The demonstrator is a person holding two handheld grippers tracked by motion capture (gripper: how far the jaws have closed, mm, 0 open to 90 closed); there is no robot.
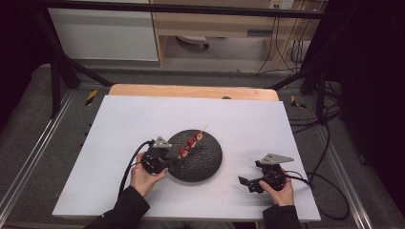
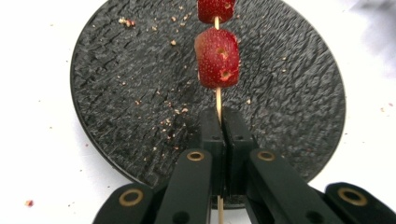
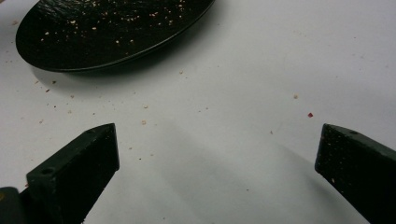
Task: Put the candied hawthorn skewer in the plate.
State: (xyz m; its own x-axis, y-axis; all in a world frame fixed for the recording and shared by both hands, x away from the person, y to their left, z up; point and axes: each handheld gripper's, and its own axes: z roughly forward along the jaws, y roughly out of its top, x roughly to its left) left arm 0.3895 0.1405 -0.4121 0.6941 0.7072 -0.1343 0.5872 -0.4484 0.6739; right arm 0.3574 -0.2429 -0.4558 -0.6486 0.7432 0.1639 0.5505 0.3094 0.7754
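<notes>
Presently the left tongs (image 2: 219, 140) are pinched on the bare lower end of a skewer (image 2: 218, 100), just below the lowest of its red fruit pieces (image 2: 217, 57). Gripping the stick rather than the fruit keeps the soft pieces from being crushed and leaves them clear of the black pads. In the high view the skewer (image 1: 192, 142) lies slanted across the black plate (image 1: 207, 162), its pointed tip reaching toward the plate's far rim; whether the fruit rests on the plate or hangs just above it cannot be told. Keeping it over the plate lets crumbs fall there; many already speckle its surface and the white desk (image 1: 248, 119) around it.

The right tongs (image 1: 249, 183) stand spread wide and hold nothing, held low over the desk well to the right of the plate, seemingly parked out of the way. The right gripper view confirms bare desk (image 3: 219, 140) between them, the plate's edge (image 3: 140, 49) beyond.
</notes>
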